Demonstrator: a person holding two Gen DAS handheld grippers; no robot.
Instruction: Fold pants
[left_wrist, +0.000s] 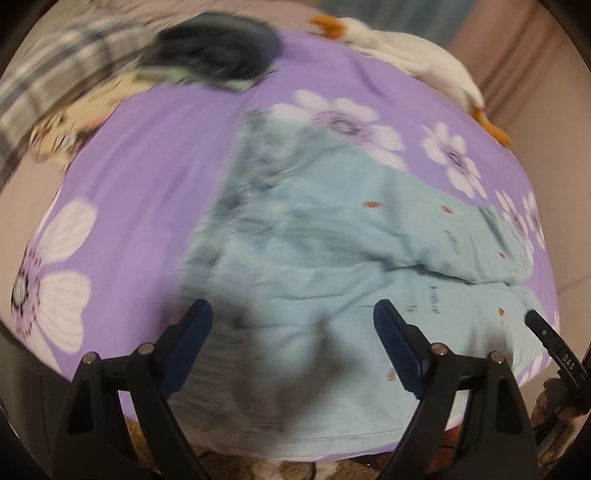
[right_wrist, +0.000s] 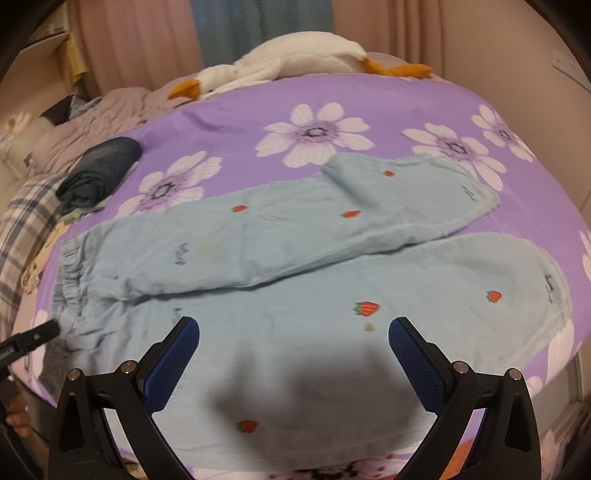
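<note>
Light blue pants (right_wrist: 295, 258) with small strawberry prints lie flat on a purple flowered bedsheet (right_wrist: 258, 107). Their gathered waistband (right_wrist: 68, 266) is at the left and both legs run to the right, the far leg angled over the near one. My right gripper (right_wrist: 294, 328) hovers open over the near leg, its blue pads clear of the cloth. In the blurred left wrist view my left gripper (left_wrist: 291, 314) is open above the pants (left_wrist: 314, 236), near the waist end, with nothing between its pads. A black finger of the other gripper (left_wrist: 546, 336) shows at the right edge.
A white plush goose (right_wrist: 295, 55) lies along the bed's far edge. A dark folded garment (right_wrist: 99, 170) and a plaid blanket (right_wrist: 22, 221) sit at the left. Curtains (right_wrist: 147, 37) hang behind the bed. The bed's near edge runs just below both grippers.
</note>
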